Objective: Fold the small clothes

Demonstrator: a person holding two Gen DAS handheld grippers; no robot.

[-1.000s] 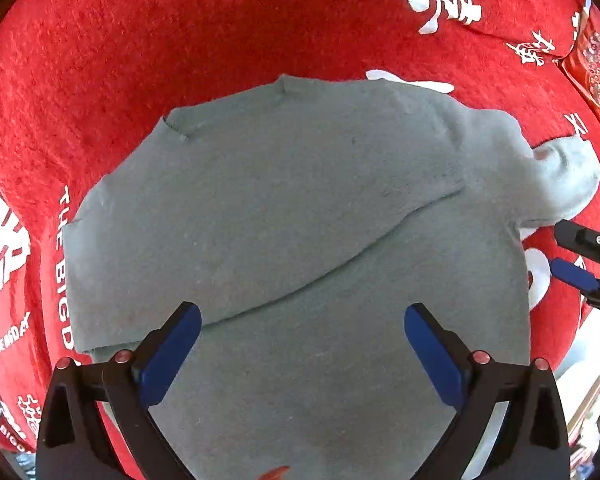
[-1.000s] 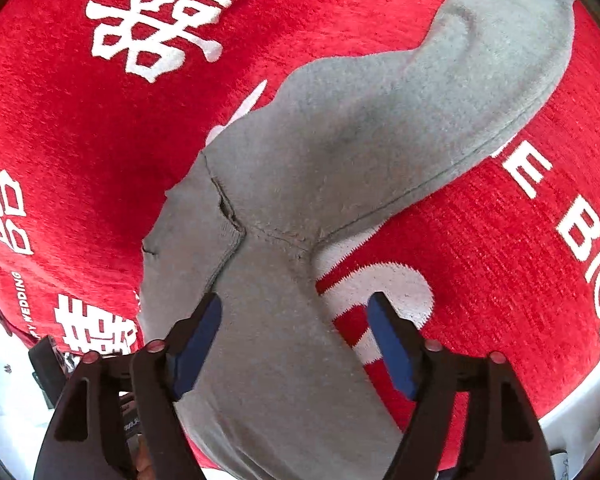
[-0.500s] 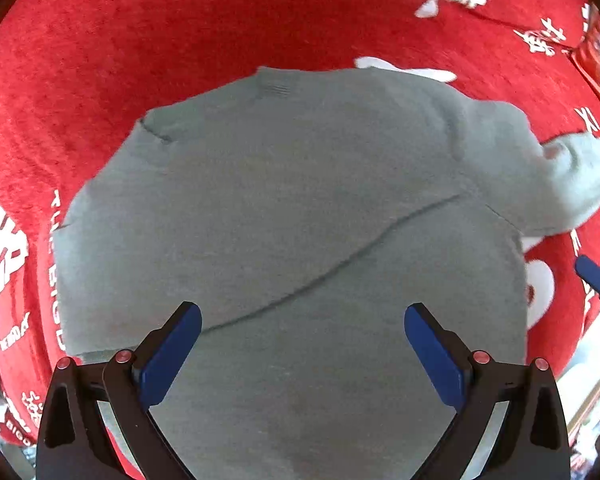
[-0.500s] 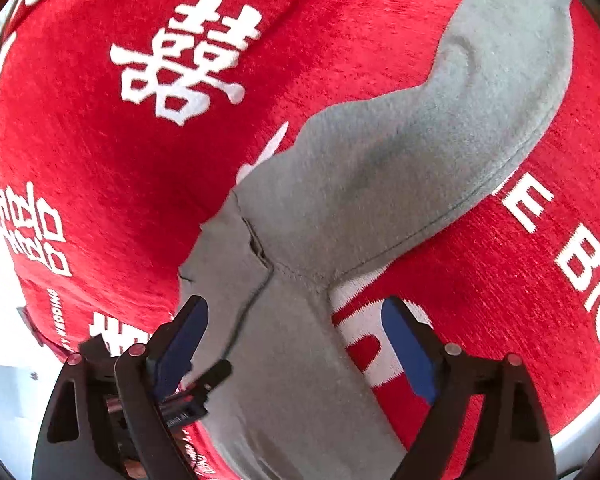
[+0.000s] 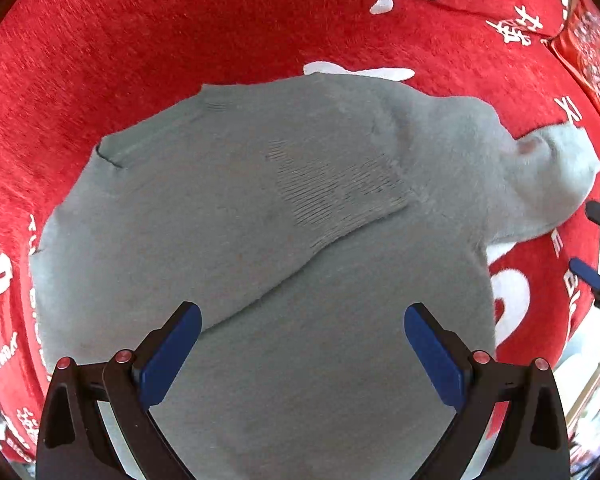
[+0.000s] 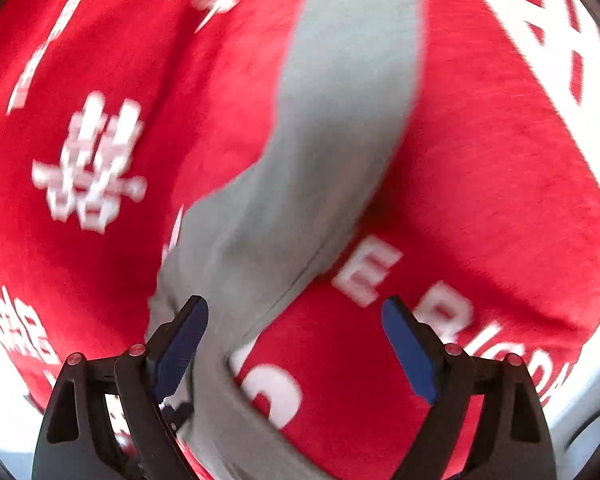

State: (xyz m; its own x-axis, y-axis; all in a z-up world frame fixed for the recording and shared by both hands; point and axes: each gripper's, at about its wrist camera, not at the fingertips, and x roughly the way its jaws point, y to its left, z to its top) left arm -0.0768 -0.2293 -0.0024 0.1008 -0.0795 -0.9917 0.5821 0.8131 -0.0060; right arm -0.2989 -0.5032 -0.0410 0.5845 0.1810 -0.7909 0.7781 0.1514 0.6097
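Note:
A small grey-green sweater (image 5: 284, 240) lies flat on a red cloth, one sleeve folded across its body and the other sleeve (image 5: 540, 184) stretching out to the right. My left gripper (image 5: 300, 344) is open and empty, hovering over the sweater's lower body. My right gripper (image 6: 296, 340) is open and empty above the base of the outstretched sleeve (image 6: 340, 120), which runs away from it; the right wrist view is blurred. The right gripper's fingers (image 5: 588, 276) show at the right edge of the left wrist view.
The red cloth (image 5: 180, 40) with white characters and letters covers the surface. Its edge drops off at the lower right (image 6: 596, 364). A red patterned item (image 5: 596, 60) lies at the far right.
My left gripper has moved closer over the sweater. My right gripper has swung right along the sleeve, away from the armpit, and is still moving fast.

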